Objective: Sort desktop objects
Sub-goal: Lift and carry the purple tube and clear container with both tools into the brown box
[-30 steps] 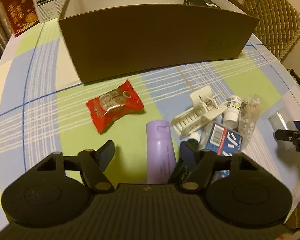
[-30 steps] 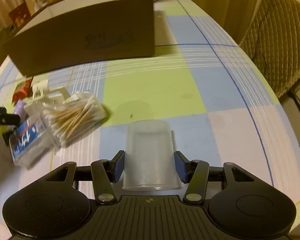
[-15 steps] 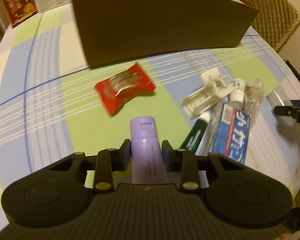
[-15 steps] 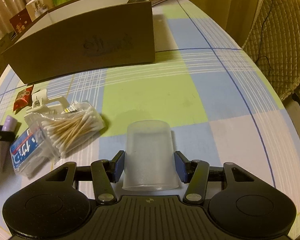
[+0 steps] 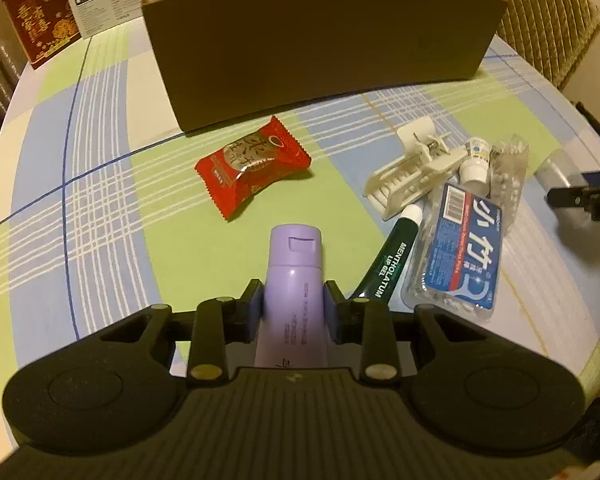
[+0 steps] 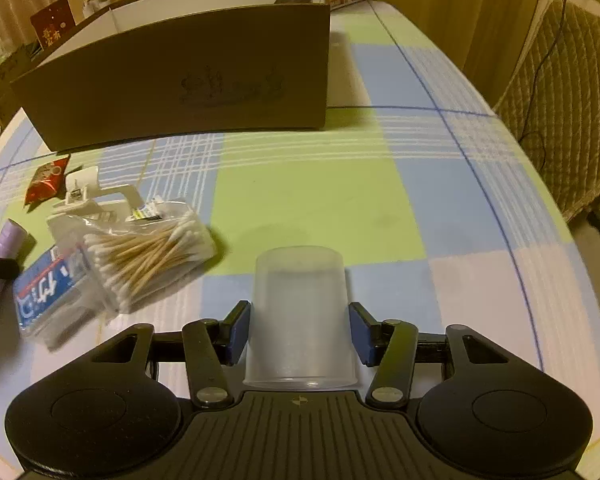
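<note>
Left wrist view: our left gripper [image 5: 293,304] has just closed, pads clamping the purple tube [image 5: 294,280] lying on the checked tablecloth [image 5: 100,184]. Right gripper [image 6: 299,330] clamps a clear plastic cup [image 6: 300,312]. Farther: red snack packet [image 5: 252,168], then cardboard box [image 5: 320,40].

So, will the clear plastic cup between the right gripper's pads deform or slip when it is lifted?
The clear plastic cup looks thin-walled, so it probably flexes under squeeze. Its smooth, tapered side may slip between the pads of the right gripper. It seems empty, thus likely very light and easy to tip over.
</note>
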